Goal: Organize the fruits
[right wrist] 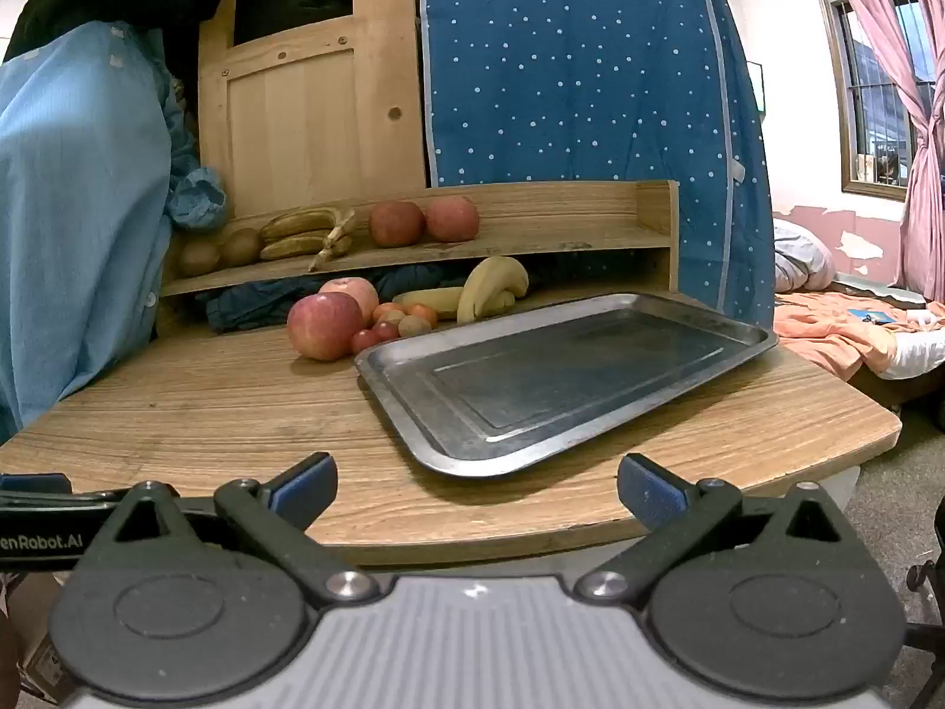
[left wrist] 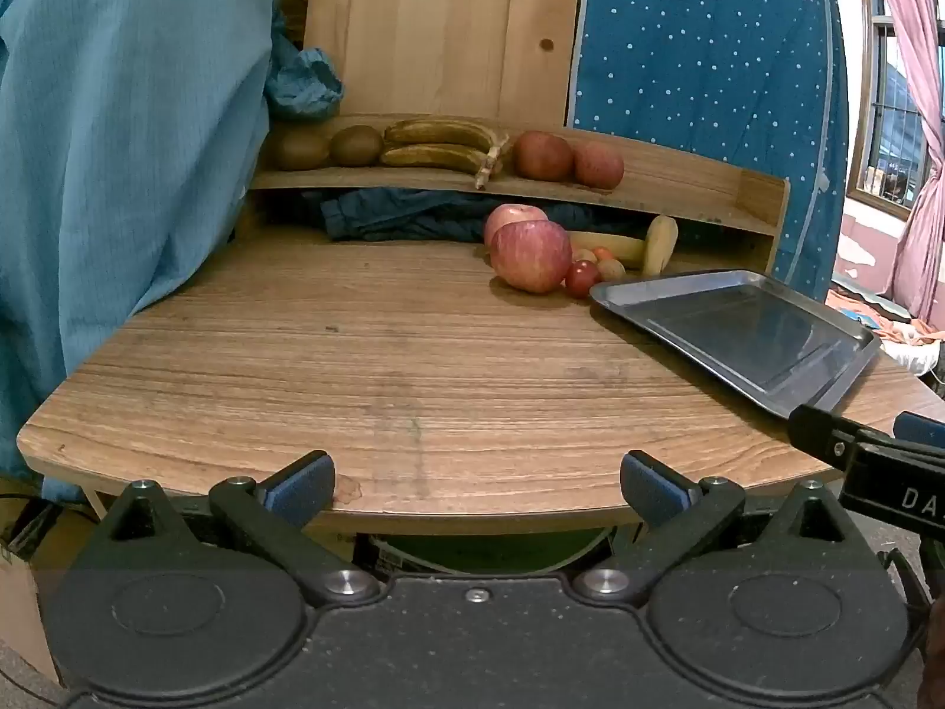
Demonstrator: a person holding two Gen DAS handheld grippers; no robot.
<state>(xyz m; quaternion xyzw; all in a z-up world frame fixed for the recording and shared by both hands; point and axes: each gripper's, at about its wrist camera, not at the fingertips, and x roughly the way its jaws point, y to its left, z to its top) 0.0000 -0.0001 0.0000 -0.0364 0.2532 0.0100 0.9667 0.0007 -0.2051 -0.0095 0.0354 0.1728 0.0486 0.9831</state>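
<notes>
Two red apples (left wrist: 528, 254) (right wrist: 323, 325) lie on the wooden table beside small tomatoes (right wrist: 378, 335), a kiwi and yellow bananas (right wrist: 490, 292) (left wrist: 658, 245). An empty metal tray (right wrist: 549, 378) (left wrist: 750, 331) sits in front of them. On the shelf (left wrist: 679, 189) lie two kiwis (left wrist: 354, 145), brown bananas (left wrist: 440, 145) and two apples (left wrist: 567, 159) (right wrist: 422, 220). My left gripper (left wrist: 475, 490) is open and empty at the table's front edge. My right gripper (right wrist: 475, 487) is open and empty before the tray.
A blue garment (left wrist: 118, 148) hangs at the left. Dark cloth (left wrist: 401, 212) is stuffed under the shelf. A wooden panel (left wrist: 437, 29) and a dotted blue cloth (left wrist: 697, 59) stand behind. A bed (right wrist: 838, 331) lies to the right.
</notes>
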